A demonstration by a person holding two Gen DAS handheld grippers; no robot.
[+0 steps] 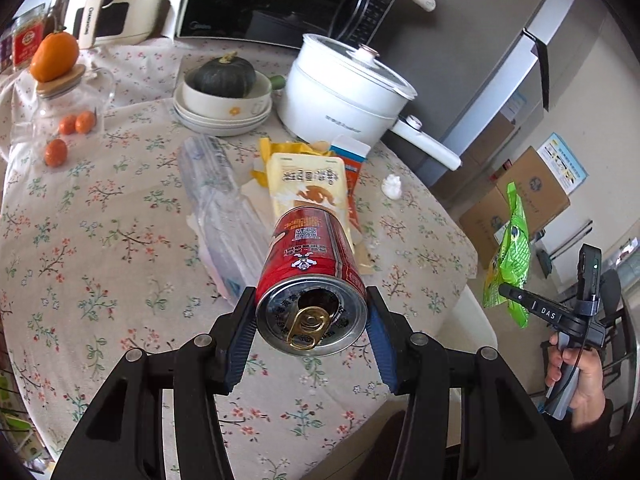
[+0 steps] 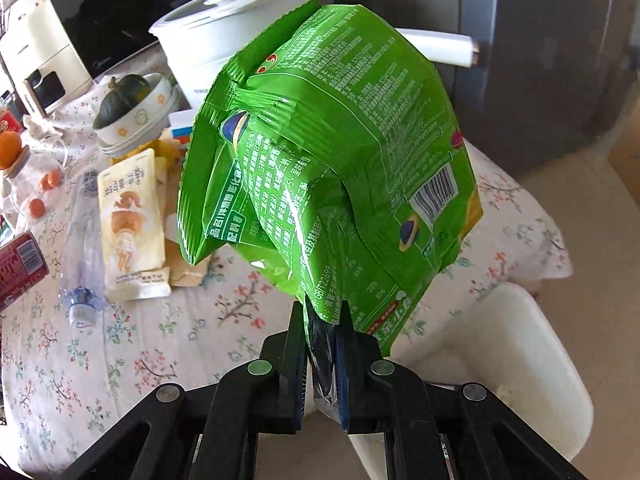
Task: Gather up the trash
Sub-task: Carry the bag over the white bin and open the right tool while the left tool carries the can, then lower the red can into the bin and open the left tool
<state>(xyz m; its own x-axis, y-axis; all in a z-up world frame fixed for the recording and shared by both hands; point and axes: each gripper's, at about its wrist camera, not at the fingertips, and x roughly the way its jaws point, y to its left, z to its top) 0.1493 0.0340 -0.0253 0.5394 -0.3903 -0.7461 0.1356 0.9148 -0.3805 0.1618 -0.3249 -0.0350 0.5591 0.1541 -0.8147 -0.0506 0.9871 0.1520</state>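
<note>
My left gripper [image 1: 311, 308] is shut on a red drink can [image 1: 310, 276], held above the floral table with its opened top toward the camera; the can also shows in the right wrist view [image 2: 18, 268]. My right gripper [image 2: 322, 312] is shut on a crumpled green snack bag [image 2: 332, 152], held up off the table's right edge; both also show in the left wrist view, the gripper [image 1: 504, 290] and the bag [image 1: 510, 256]. On the table lie a cream wrapper [image 1: 306, 184], a crushed clear plastic bottle [image 1: 218, 200], yellow scraps [image 1: 280, 148], a small carton [image 1: 350, 152] and a white paper wad [image 1: 392, 186].
A white electric pot [image 1: 344, 92], stacked bowls holding a dark squash [image 1: 226, 98], a glass jar with oranges [image 1: 68, 96], a microwave [image 1: 280, 0] and an air fryer [image 1: 112, 4] stand at the table's back. A white chair [image 2: 500, 360] sits by the table's right edge. Cardboard boxes [image 1: 524, 200] are on the floor.
</note>
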